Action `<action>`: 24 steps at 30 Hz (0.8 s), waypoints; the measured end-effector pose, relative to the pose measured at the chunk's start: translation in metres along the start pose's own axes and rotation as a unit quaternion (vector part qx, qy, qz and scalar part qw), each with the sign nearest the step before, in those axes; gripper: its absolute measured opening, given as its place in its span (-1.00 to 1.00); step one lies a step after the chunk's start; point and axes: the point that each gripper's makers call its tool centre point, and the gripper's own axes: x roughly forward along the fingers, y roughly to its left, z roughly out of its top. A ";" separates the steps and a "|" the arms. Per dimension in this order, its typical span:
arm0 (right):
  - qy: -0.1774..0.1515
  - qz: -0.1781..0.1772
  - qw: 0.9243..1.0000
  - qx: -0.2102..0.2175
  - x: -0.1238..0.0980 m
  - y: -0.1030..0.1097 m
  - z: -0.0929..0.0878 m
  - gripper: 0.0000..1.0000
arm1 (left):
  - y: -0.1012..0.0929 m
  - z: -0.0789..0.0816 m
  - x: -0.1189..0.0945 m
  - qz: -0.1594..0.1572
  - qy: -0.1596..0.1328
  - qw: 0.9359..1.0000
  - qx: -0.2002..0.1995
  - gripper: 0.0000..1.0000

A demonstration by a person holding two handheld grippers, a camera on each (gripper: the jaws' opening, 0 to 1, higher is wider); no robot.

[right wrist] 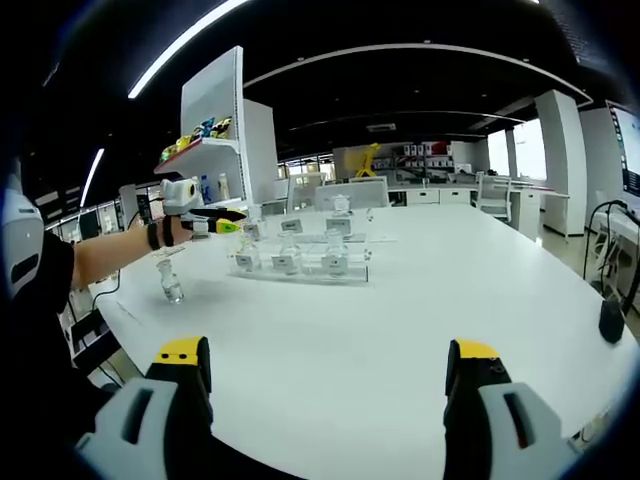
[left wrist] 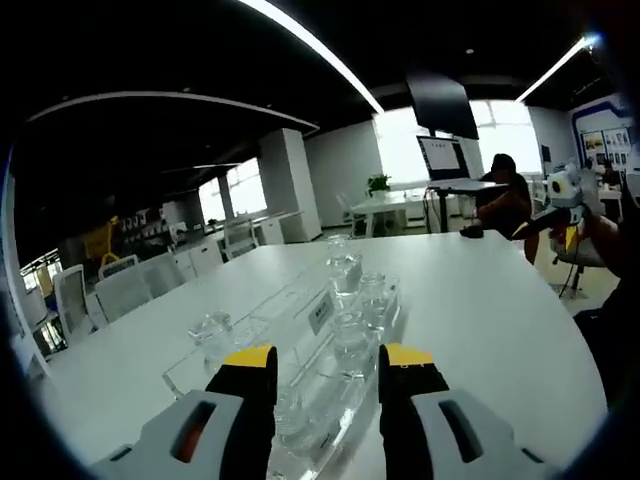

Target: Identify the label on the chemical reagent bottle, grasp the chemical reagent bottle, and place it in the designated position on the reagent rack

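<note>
Count on my white table (right wrist: 400, 330)

I count one clear reagent rack (right wrist: 300, 262), three labelled bottles (right wrist: 288, 256) along its front row, one loose bottle (right wrist: 170, 281) left of the rack, and two yellow-tipped grippers: left gripper (right wrist: 232, 227), right gripper (right wrist: 330, 368).

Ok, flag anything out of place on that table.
One small clear bottle stands alone on the white table, apart from the clear reagent rack where the other bottles sit. The left claw reaches over the rack's end. Nothing looks spilled or tipped.
</note>
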 end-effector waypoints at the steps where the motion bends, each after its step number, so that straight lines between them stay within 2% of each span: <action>1: 0.000 0.000 1.000 -0.001 0.000 0.000 0.001 0.88 | -0.004 0.003 -0.002 -0.002 0.001 1.000 0.000 -0.15; 5: -0.005 0.004 1.000 -0.003 -0.001 0.002 0.004 0.88 | -0.024 0.011 -0.013 -0.012 -0.001 1.000 -0.010 -0.03; 8: -0.002 0.005 1.000 -0.011 -0.003 0.003 0.007 0.88 | -0.043 0.011 -0.025 -0.023 0.013 1.000 -0.004 0.06; 10: -0.008 0.007 1.000 -0.017 -0.006 0.004 0.011 0.88 | -0.054 0.014 -0.033 -0.024 0.012 1.000 -0.001 0.12; 14: -0.021 0.008 1.000 -0.016 -0.011 0.003 0.014 0.89 | -0.072 0.020 -0.042 -0.030 0.002 0.999 -0.020 0.19; 16: -0.023 0.006 1.000 -0.019 -0.013 0.002 0.014 0.89 | -0.091 0.022 -0.048 -0.033 0.001 0.999 -0.020 0.24; 19: -0.024 0.006 1.000 -0.015 -0.017 0.000 0.013 0.89 | -0.112 0.018 -0.054 -0.037 0.009 0.999 -0.016 0.38; 22: -0.032 0.007 0.999 -0.012 -0.023 -0.001 0.017 0.90 | -0.137 0.005 -0.060 -0.050 0.036 0.998 -0.031 0.71; 24: -0.035 0.005 0.999 -0.012 -0.026 -0.003 0.019 0.90 | -0.147 0.001 -0.063 -0.052 0.041 0.997 -0.033 0.79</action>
